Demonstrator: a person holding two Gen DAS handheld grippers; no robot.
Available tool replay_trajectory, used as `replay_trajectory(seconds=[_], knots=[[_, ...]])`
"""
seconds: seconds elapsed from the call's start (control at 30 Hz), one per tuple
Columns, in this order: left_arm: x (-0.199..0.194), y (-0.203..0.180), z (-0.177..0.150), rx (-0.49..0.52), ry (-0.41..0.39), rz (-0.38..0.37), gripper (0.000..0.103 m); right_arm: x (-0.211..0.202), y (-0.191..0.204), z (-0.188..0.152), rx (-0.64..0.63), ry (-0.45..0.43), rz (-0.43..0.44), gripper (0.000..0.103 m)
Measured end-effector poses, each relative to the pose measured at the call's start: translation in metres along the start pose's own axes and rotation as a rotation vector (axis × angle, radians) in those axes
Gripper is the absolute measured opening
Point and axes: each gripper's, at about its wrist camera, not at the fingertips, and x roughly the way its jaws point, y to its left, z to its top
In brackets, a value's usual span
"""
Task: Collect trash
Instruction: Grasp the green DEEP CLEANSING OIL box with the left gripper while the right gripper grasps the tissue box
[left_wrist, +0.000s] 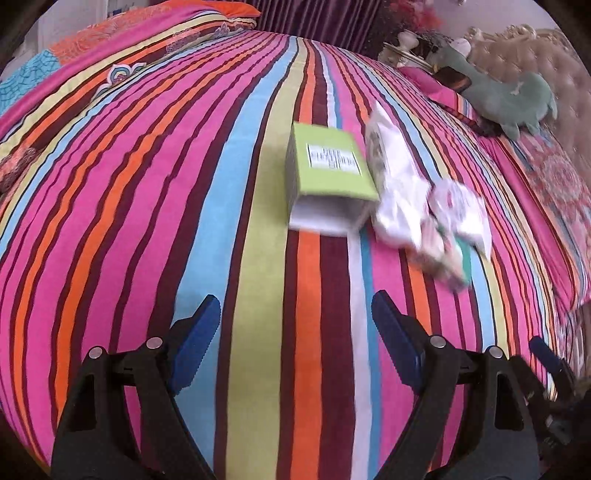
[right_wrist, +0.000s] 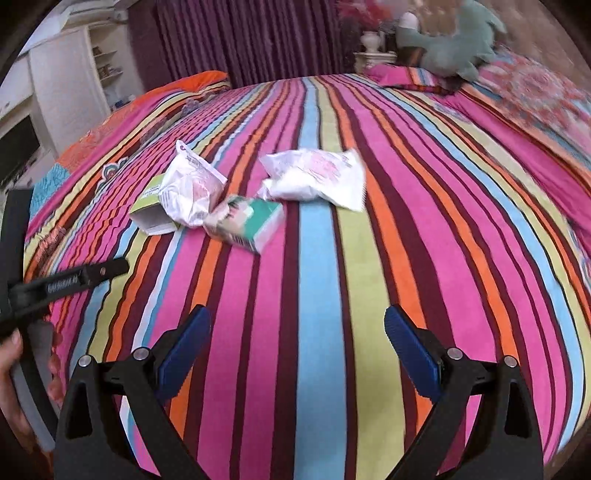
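Trash lies on a striped bedspread. In the left wrist view an open lime-green carton lies on its side, with a white crumpled wrapper to its right and a small green-and-white box further right. My left gripper is open and empty, short of the carton. In the right wrist view the same carton, wrapper and green-and-white box lie at centre left, and a second white wrapper lies at centre. My right gripper is open and empty, well short of them.
A green plush toy lies on pillows by the tufted headboard at the right. Folded orange bedding lies at the far left. Purple curtains hang behind the bed. The left gripper's body shows at the left edge.
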Motion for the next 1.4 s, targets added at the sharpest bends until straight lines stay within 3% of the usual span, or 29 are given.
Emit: replay_trajectory(seconds=[0.43, 0.9, 1.2, 1.27, 1.3, 1.4], knots=[[0.049, -0.017, 0.036, 0.027, 0.002, 0.006, 0.082, 0.056, 0.026, 0.038, -0.181, 0.021, 0.030, 0.091], [0.069, -0.015, 0.069, 0.058, -0.015, 0.024, 0.082, 0.089, 0.041, 0.051, -0.277, 0.033, 0.070, 0.091], [0.083, -0.015, 0.085, 0.082, -0.002, 0.018, 0.081, 0.115, 0.053, 0.062, -0.338, 0.096, 0.072, 0.087], [0.082, -0.015, 0.085, 0.091, -0.002, 0.027, 0.070, 0.115, 0.057, 0.060, -0.353, 0.098, 0.076, 0.079], [0.082, -0.014, 0.084, 0.101, -0.005, 0.046, 0.059, 0.114, 0.056, 0.060, -0.346, 0.098, 0.079, 0.075], [0.077, -0.009, 0.080, 0.113, -0.006, 0.042, 0.058, 0.108, 0.056, 0.055, -0.326, 0.100, 0.070, 0.072]])
